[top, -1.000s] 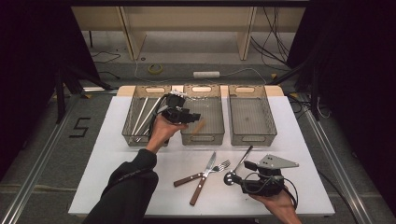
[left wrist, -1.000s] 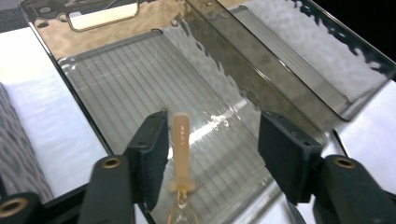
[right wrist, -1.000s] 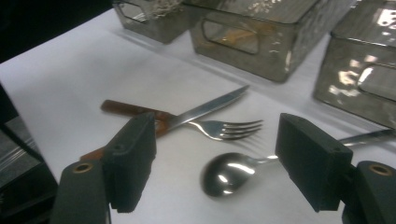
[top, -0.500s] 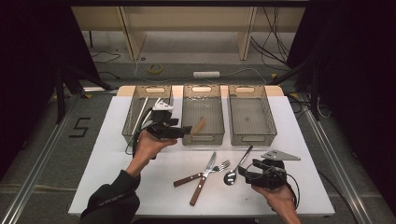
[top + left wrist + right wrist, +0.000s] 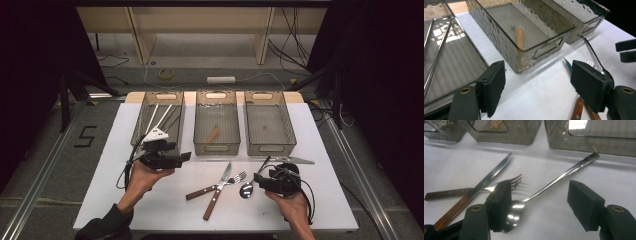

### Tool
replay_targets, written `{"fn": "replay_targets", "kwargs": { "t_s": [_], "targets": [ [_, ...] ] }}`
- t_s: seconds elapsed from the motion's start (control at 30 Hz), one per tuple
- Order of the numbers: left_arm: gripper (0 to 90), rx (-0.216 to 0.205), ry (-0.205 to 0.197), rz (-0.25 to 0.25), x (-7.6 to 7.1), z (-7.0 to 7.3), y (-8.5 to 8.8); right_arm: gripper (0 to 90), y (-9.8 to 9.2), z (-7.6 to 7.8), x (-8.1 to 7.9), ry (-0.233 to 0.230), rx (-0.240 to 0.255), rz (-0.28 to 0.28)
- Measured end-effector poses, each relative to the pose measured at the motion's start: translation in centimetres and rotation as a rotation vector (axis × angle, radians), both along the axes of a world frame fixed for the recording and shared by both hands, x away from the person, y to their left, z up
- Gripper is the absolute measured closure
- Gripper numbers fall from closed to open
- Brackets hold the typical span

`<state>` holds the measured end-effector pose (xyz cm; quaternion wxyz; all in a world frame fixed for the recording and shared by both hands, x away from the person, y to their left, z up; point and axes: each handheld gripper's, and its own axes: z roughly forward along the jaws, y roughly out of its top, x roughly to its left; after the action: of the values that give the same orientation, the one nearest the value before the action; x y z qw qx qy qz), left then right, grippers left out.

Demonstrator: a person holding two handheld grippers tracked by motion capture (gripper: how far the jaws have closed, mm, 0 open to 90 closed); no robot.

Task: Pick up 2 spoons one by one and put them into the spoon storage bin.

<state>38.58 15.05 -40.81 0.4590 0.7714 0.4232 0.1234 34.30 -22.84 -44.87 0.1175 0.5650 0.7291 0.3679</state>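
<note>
My left gripper [image 5: 186, 156] [image 5: 537, 82] hovers over the white table [image 5: 320, 165] in front of the left bin. It is open, its jaws have just been opening, and nothing is between them. A small wooden-handled piece [image 5: 213, 135] [image 5: 519, 37] lies in the middle bin [image 5: 216, 148]. My right gripper [image 5: 257, 178] [image 5: 540, 187] is low over the table, open, its jaws just closing a little. The spoon [image 5: 246, 189] [image 5: 554, 182] lies between them, its bowl beside the left pad, untouched. A wooden-handled knife [image 5: 215, 197] [image 5: 491, 176] and fork [image 5: 202, 191] [image 5: 511, 182] lie crossed just left of the spoon.
Three clear bins stand in a row at the back of the table. The left bin [image 5: 139, 125] holds long metal sticks [image 5: 435, 57]; the right bin [image 5: 270, 148] has nothing visible in it. Cables trail from both grippers.
My left gripper has pulled away from the middle bin, to the left and toward the person, with its jaws wider. The wooden-handled piece now rests in that bin. The right gripper edged toward the spoon.
</note>
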Motion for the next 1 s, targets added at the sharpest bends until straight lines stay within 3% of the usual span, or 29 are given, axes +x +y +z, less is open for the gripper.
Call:
{"fn": "replay_targets", "kwargs": {
  "t_s": [0.2, 0.53, 0.8, 1.0],
  "targets": [
    [27.0, 0.017, -0.018, 0.015, -1.4, -0.6, 1.0, 39.6, 0.4, -0.8, 0.6, 0.053, 0.024, -0.014],
    [25.0, -0.006, -0.039, 0.009, -4.0, -1.4, 2.4, 41.5, 0.9, -1.7, 1.4, 0.116, 0.091, -0.027],
    [22.5, -0.021, -0.047, 0.011, -4.9, -1.6, 3.0, 41.7, 1.0, -2.2, 1.8, 0.136, 0.083, -0.047],
    [22.3, -0.007, -0.058, -0.013, -5.3, -1.7, 2.7, 41.7, 1.4, -2.4, 2.1, 0.135, 0.035, -0.068]
  ]
}}
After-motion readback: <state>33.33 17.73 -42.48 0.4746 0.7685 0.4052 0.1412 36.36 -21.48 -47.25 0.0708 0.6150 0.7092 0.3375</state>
